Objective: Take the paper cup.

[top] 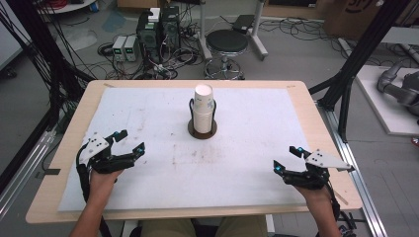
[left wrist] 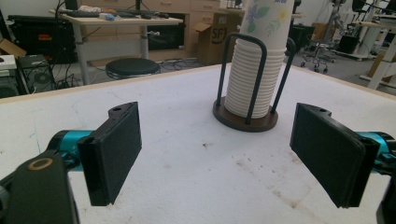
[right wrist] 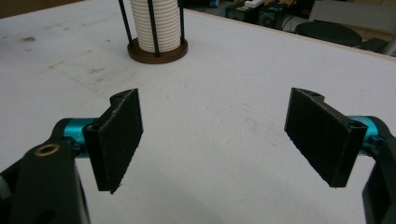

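A stack of white paper cups [top: 202,109] stands in a black wire holder on a round brown base [top: 202,132], at the middle of the table toward the far side. The stack [left wrist: 252,70] rises ahead in the left gripper view, and its lower part [right wrist: 155,25] sits at the top of the right gripper view. My left gripper [top: 131,141] rests at the table's left, open, nothing between its jaws [left wrist: 219,156]. At the right, my right gripper [top: 287,159] is open too and holds nothing [right wrist: 215,140]. Both point toward the cups from well short of them.
A white mat [top: 163,163] with faint stains covers the wooden table [top: 69,143]. Beyond the far edge stand a black stool [top: 226,44], computer cases [top: 158,29] and tangled cables on the floor. A black frame post [top: 363,49] rises at the right.
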{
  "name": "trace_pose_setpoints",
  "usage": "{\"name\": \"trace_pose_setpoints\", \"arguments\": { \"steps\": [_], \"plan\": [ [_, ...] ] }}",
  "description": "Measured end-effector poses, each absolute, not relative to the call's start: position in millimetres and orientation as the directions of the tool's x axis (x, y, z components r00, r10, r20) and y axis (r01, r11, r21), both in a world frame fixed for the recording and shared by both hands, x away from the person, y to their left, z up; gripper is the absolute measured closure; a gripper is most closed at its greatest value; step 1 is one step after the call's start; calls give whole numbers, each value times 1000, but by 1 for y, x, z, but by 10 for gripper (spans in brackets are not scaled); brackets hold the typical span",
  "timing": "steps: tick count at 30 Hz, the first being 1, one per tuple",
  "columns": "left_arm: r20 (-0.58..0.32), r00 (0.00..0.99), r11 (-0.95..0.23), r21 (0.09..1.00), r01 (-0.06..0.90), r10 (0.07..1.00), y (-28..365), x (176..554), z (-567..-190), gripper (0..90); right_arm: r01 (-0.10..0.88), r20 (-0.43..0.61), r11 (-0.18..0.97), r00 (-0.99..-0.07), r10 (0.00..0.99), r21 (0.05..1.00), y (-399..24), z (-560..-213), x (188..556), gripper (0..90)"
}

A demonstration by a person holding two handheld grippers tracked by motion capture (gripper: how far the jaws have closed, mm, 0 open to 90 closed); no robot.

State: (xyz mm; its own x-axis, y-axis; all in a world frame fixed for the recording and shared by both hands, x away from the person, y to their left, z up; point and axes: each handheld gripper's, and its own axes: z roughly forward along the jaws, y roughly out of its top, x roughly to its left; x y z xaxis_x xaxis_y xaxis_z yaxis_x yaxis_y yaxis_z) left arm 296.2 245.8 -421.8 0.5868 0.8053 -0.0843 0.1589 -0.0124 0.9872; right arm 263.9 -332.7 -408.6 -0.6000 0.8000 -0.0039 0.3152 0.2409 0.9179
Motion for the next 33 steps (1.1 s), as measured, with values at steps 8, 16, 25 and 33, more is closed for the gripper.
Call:
{"name": "trace_pose_setpoints", "arguments": {
  "steps": [8,16,25,33],
  "plan": [
    [-84,589,-16,987,162,804,243,298,-423,165,314,-4,242,-602,798,918,-333,-409,264,197],
    [-91,593,-13,986,168,800,243,300,-424,163,326,19,228,-607,794,917,-335,-409,266,197],
    [-84,600,-21,986,165,796,242,297,-423,163,336,34,220,-611,791,916,-331,-404,264,197],
    [-84,606,-22,986,165,791,240,297,-423,163,322,43,218,-643,765,921,-314,-385,274,196]
  ]
}}
